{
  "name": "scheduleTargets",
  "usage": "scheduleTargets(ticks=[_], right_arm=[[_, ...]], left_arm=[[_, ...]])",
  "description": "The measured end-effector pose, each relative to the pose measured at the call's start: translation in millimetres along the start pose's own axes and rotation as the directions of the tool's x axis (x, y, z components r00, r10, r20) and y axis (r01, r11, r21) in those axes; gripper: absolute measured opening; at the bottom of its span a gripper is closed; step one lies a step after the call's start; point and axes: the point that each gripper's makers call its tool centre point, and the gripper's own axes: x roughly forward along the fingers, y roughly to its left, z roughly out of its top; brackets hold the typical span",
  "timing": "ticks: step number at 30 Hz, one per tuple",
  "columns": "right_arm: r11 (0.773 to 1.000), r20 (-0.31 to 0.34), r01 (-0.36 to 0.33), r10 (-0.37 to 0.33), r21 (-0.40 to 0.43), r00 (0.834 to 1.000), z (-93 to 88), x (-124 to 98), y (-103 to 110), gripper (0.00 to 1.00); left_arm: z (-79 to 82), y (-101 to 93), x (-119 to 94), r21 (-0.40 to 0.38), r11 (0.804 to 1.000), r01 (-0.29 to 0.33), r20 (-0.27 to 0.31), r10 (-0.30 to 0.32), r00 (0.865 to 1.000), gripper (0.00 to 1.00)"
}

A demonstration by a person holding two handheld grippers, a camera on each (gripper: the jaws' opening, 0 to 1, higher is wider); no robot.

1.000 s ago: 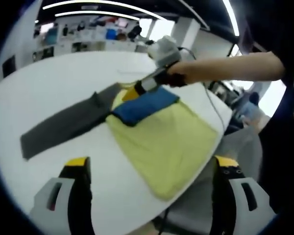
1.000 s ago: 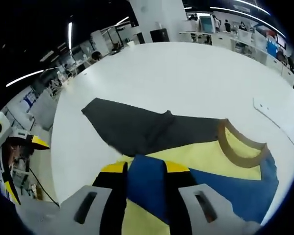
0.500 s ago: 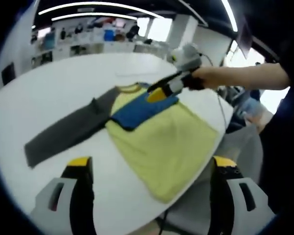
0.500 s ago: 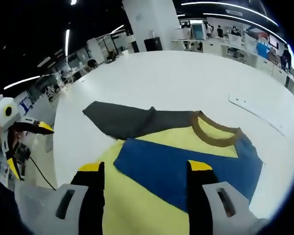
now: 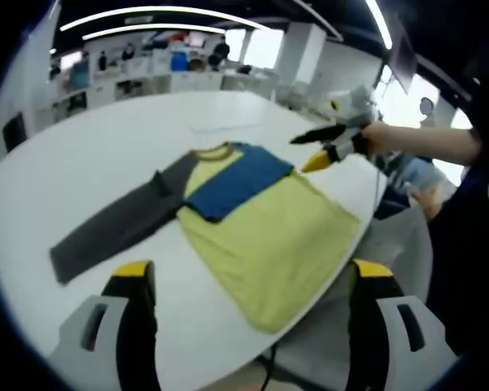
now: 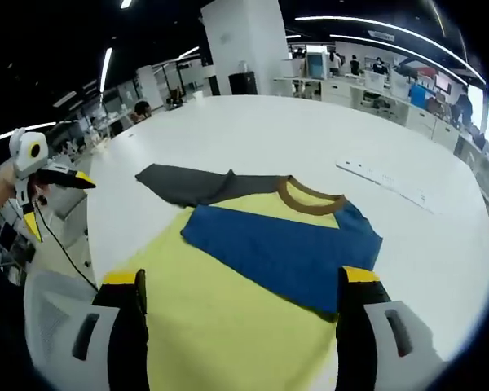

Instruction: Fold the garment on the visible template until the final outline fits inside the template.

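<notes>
Yellow shirt (image 6: 228, 318) overhanging white table (image 6: 310, 138) edge, both claws released, bare tabletop beyond collar

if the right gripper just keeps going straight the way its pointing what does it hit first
Most likely the shirt. The right gripper, jaws wide apart, points down over the yellow body, with the folded blue sleeve just beyond. Depth is hard to judge, so yellow cloth or blue fold could come first.

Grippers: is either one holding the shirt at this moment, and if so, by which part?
Nothing is held. The left gripper and right gripper are both open, above the shirt, which lies flat on the table with its blue sleeve folded across the chest.
</notes>
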Motion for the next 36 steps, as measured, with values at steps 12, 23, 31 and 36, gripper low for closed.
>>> scheduleTargets(ticks=[12, 23, 31, 36], right_arm=[[0.998, 0.046, 0.039, -0.041, 0.052, 0.998, -20.0, -61.3, -5.2, 1.00], [0.995, 0.104, 0.088, -0.093, 0.048, 0.990, -35.7, -113.4, -10.7, 1.00], [0.993, 0.159, 0.086, -0.098, 0.080, 0.982, -44.3, -150.8, -7.7, 1.00], [0.988, 0.149, 0.113, -0.127, 0.101, 0.981, -59.3, -165.3, -7.1, 1.00]], left_arm=[[11.0, -12.8, -9.9, 0.026, 0.999, -0.018, 0.007, 0.018, 1.000, 0.94], [20.6, -9.9, -23.1, 0.042, 0.998, -0.050, 0.022, 0.049, 0.999, 0.94], [17.4, -9.3, -33.3, 0.033, 0.997, -0.063, 0.020, 0.062, 0.998, 0.94], [16.0, -10.5, -37.5, 0.036, 0.998, -0.059, 0.011, 0.059, 0.998, 0.94]])
